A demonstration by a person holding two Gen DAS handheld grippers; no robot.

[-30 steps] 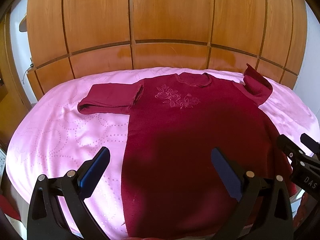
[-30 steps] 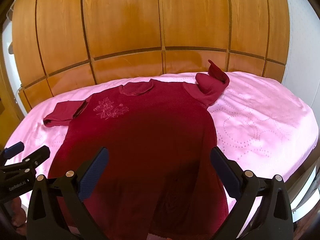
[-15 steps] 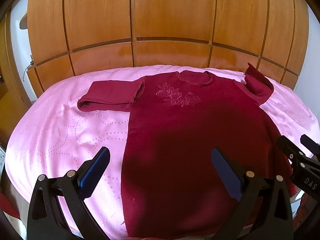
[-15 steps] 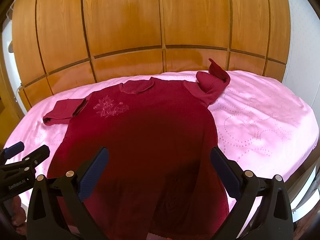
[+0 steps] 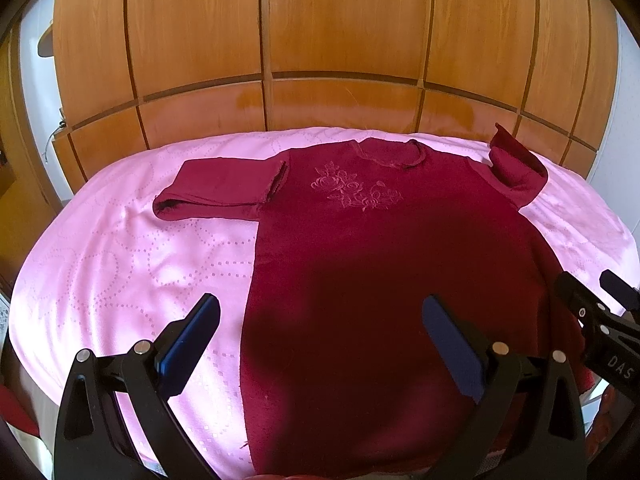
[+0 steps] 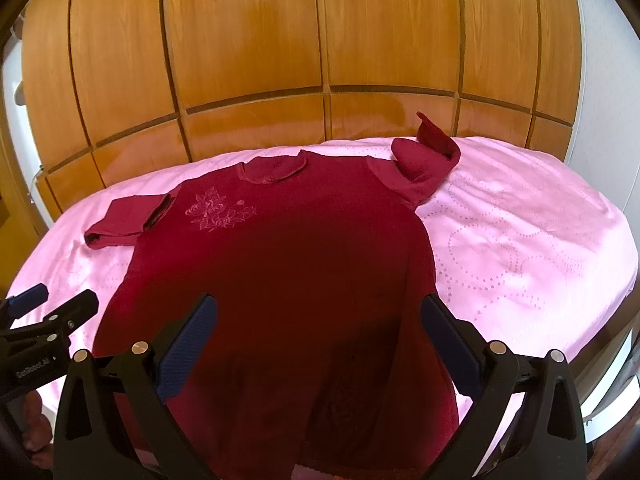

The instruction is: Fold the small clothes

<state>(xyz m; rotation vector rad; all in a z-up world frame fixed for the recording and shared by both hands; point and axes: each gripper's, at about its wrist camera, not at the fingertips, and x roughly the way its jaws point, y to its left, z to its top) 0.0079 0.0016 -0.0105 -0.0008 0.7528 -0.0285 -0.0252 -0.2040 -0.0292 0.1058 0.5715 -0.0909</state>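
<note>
Sweater: dark red, soft matte knit, laid flat and face up on the bed, hem toward the cameras, round neckline at the far end. Tone-on-tone floral embroidery on the chest, below the collar. One sleeve folded into a flat rectangular band, lying sideways on the cover at the garment's left; the other sleeve bunched at the far right, its cuff standing up in a point.

Bedcover: pink, smooth with a slight sheen, patterned with dotted loops and curved lines; spread over the whole bed beneath the sweater.

Left gripper: black frame, blue ribbed pads, spread wide, holding nothing, over the sweater's lower left edge.

Right gripper: same build, spread wide, empty, over the lower body of the sweater.

Wardrobe: glossy orange-brown wood panels with dark grooves, behind the bed.
</note>
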